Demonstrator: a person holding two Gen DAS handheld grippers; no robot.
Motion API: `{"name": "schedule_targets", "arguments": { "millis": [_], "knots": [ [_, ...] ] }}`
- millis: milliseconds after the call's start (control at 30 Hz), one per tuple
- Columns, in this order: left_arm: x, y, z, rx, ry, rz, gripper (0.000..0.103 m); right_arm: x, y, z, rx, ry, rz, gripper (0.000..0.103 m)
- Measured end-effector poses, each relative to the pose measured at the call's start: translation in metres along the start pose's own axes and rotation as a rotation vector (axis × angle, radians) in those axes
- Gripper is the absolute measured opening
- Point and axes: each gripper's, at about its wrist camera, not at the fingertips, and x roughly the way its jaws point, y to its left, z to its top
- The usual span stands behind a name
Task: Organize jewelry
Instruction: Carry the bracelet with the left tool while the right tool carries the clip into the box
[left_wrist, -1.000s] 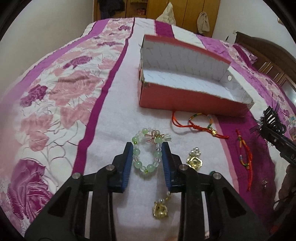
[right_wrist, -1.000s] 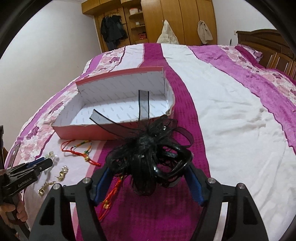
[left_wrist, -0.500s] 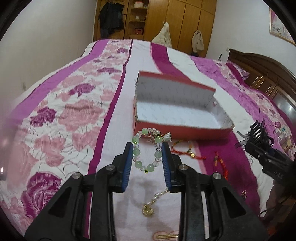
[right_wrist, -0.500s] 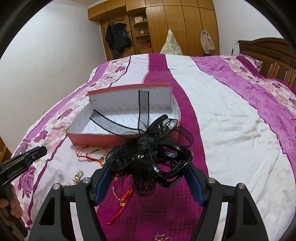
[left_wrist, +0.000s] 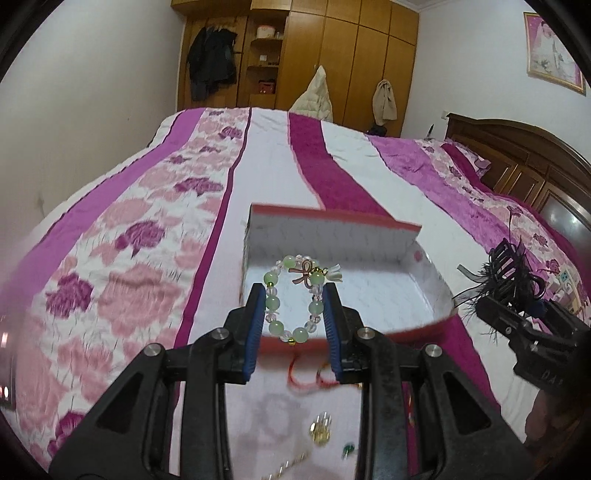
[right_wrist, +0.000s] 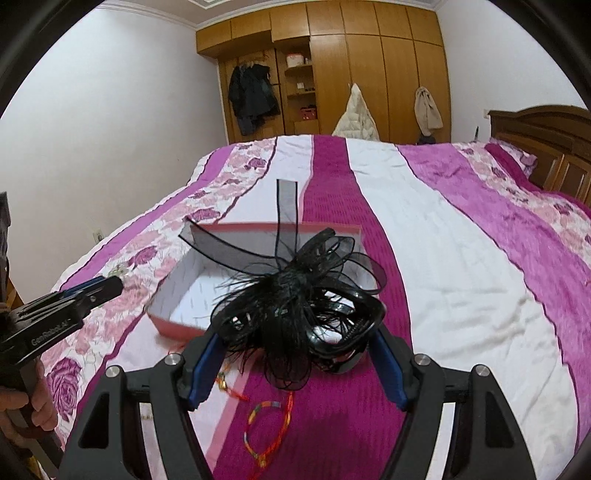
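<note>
My left gripper (left_wrist: 294, 312) is shut on a green bead bracelet (left_wrist: 295, 301) with a pink bow charm and holds it in the air just in front of the open red box (left_wrist: 343, 225) with a white inside. My right gripper (right_wrist: 295, 332) is shut on a black feather hair clip (right_wrist: 295, 306) and holds it above the bed, near the box (right_wrist: 173, 325). The right gripper also shows at the right edge of the left wrist view (left_wrist: 517, 317), the left gripper at the left of the right wrist view (right_wrist: 103, 286).
On the bedspread near me lie red cord bracelets (left_wrist: 314, 376), a gold earring (left_wrist: 320, 432), a small green piece (left_wrist: 348, 448) and a multicoloured cord bracelet (right_wrist: 269, 428). A wooden headboard (left_wrist: 517, 162) stands at the right, a wardrobe (right_wrist: 351, 74) behind the bed.
Both grippers have risen off the bed with their loads and moved toward the box. The bracelet went from lying on the bedspread to hanging in the air before the box.
</note>
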Motion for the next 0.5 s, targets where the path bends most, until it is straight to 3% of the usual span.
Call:
{"name": "schedule_targets", "arguments": {
  "millis": [300, 500],
  "knots": [
    [0.034, -0.008, 0.028, 0.008, -0.033, 0.009, 0.023, 0.036, -0.002, 0.033, 0.007, -0.042, -0.003, 0.074],
    [0.065, -0.014, 0.037, 0.017, 0.006, 0.015, 0.023, 0.069, -0.006, 0.045, -0.008, -0.016, -0.032, 0.074]
  ]
}}
